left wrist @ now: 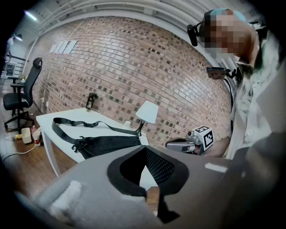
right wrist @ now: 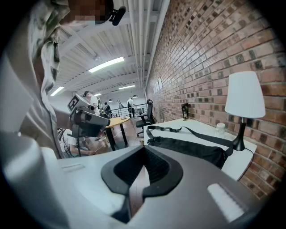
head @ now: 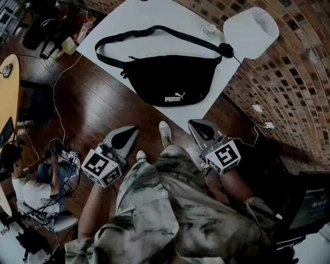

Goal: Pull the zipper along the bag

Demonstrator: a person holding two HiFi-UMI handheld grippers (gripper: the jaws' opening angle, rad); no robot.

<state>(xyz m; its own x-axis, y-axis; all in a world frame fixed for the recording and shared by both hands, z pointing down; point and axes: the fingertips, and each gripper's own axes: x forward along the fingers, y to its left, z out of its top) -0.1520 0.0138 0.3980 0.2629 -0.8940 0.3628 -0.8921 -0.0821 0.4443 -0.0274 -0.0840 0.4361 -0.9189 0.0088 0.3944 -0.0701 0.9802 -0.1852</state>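
Note:
A black waist bag (head: 165,80) with a white logo lies flat on the white table (head: 139,15), its strap (head: 149,33) looped behind it. The same bag (left wrist: 107,145) shows in the left gripper view and, as the bag (right wrist: 187,150), in the right gripper view. Its zipper is too small to make out. My left gripper (head: 135,129) (left wrist: 145,147) and right gripper (head: 192,122) (right wrist: 144,146) hang over the wooden floor, short of the table's near edge and apart from the bag. Both have their jaws together with nothing between them.
A white-shaded lamp (head: 250,31) and a small jar (head: 210,29) stand at the table's far right by the brick wall. A person sits on the floor at the left (head: 31,175) among cables. A round wooden table (head: 7,93) stands further left.

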